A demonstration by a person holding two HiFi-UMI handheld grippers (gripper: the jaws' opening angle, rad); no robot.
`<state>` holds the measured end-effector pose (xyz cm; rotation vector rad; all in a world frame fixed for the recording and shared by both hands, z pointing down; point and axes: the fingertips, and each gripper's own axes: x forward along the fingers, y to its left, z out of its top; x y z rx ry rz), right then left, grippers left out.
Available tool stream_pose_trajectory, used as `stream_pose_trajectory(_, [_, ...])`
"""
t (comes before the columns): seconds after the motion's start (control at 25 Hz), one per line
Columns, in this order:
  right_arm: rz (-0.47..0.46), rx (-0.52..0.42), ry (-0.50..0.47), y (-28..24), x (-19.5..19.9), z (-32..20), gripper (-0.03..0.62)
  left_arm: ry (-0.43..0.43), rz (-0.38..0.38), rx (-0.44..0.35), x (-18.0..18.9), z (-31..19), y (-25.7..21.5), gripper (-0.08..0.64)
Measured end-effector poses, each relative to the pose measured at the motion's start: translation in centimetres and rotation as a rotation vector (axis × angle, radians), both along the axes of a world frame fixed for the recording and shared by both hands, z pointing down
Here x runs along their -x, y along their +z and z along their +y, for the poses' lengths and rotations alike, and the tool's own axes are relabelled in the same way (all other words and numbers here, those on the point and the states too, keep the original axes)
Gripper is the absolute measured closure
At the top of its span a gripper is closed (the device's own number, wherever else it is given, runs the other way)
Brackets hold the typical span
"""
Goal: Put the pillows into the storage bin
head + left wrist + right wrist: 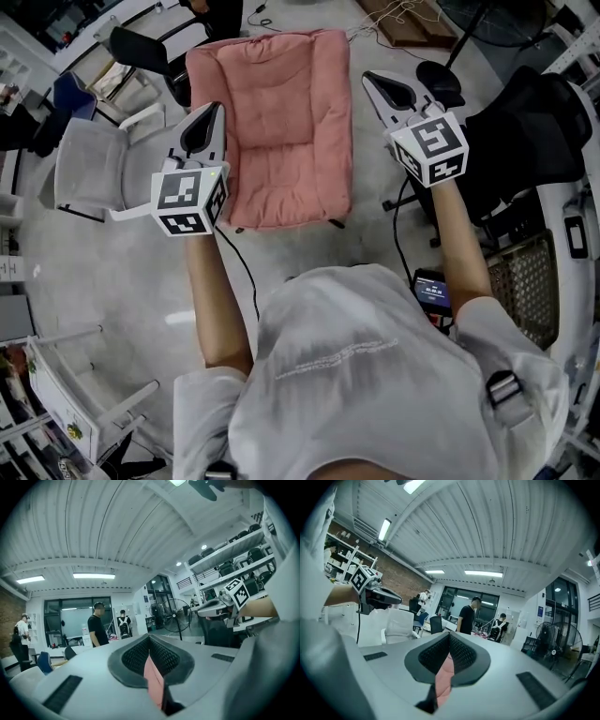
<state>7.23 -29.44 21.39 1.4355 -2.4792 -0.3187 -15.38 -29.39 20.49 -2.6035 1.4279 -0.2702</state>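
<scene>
A large pink quilted pillow hangs over the floor in the head view, spread between my two grippers. My left gripper is shut on its left edge, and my right gripper is shut on its upper right edge. In the left gripper view a strip of the pink pillow shows pinched between the shut jaws of my left gripper. The right gripper view shows the same pink pillow clamped in my right gripper. Both grippers point about level. No storage bin is plainly in view.
A grey chair stands left of the pillow and a black office chair to the right, with a mesh basket below it. A white rack is at bottom left. Two people stand far off.
</scene>
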Motion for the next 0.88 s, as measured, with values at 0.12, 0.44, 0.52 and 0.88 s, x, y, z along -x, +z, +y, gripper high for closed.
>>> stream_pose_trajectory(0.12, [-0.003,-0.013,0.000,-0.5,0.2,-0.1,0.568,0.002,-0.001,-0.017,0.0,0.2,-0.9,0.543])
stream_pose_trajectory(0.44, [-0.005,-0.015,0.010,-0.4,0.5,-0.3,0.568,0.023,-0.016,-0.018,-0.2,0.3,-1.0,0.543])
stream_pose_trajectory(0.52, [-0.001,-0.012,0.006,-0.1,0.6,-0.3,0.568,0.029,-0.021,-0.013,-0.4,0.4,-0.7,0.543])
stream_pose_trajectory(0.88, [0.029,0.015,-0.014,0.7,0.5,0.4,0.568,0.033,-0.014,0.013,-0.6,0.9,0.0,0.543])
